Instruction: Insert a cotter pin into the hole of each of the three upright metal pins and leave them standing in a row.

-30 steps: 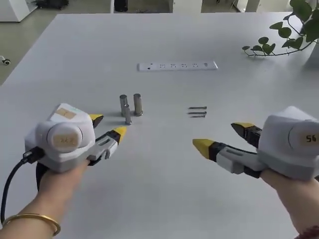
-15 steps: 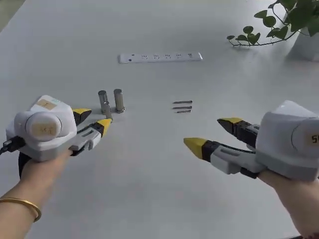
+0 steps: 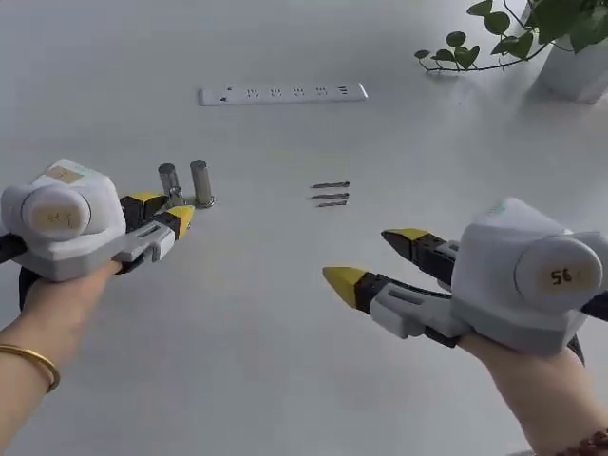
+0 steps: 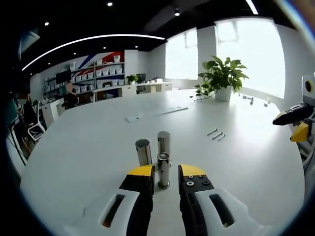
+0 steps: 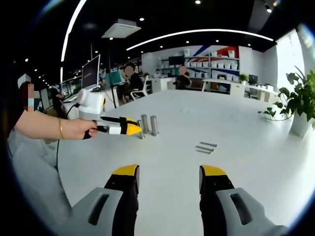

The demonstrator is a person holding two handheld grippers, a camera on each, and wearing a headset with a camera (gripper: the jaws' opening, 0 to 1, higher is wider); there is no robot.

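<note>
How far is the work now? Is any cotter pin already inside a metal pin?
Done: nothing yet; the three cotter pins lie loose on the table, apart from the metal pins. In hand: the open left gripper has its jaws either side of the front metal pin, not gripping it; the right gripper is open and empty. Remaining: all three insertions, then the row.

Three grey cylindrical metal pins [image 4: 164, 142] stand upright in a tight cluster nearer than the white power strip's [image 3: 282, 93] left end, while three thin cotter pins [image 3: 330, 196] lie flat and parallel nearer than its right end.
</note>
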